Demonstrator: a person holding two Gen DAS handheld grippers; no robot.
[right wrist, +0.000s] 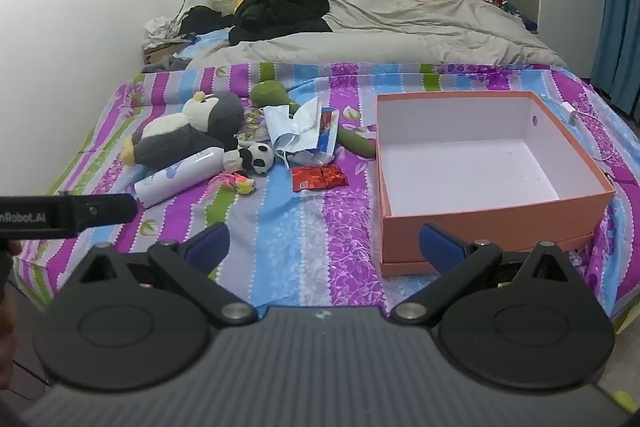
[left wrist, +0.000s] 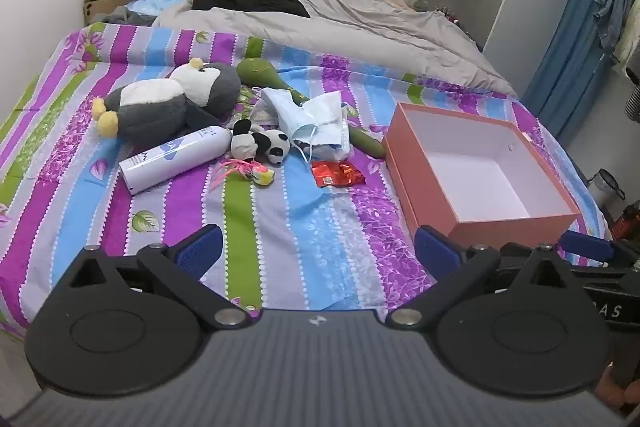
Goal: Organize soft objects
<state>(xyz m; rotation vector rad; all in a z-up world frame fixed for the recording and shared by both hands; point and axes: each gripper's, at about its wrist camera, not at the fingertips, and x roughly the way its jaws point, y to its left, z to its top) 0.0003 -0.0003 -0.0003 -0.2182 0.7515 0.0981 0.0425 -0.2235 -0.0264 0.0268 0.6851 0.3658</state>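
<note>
Entry: both tools, left [left wrist: 316,251] and right [right wrist: 324,247], stood wide and empty short of the empty orange box [right wrist: 492,215]; penguin plush [left wrist: 172,99] and panda plush [left wrist: 262,145] lay left of that box, best pinched mid-body, leaving bottle [left wrist: 176,159] and wrapper [left wrist: 338,175] aside.

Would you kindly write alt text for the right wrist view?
An open right gripper hovers over a striped bedspread, holding nothing. An empty orange box sits right; a penguin plush, panda plush and white bottle lie left.
</note>
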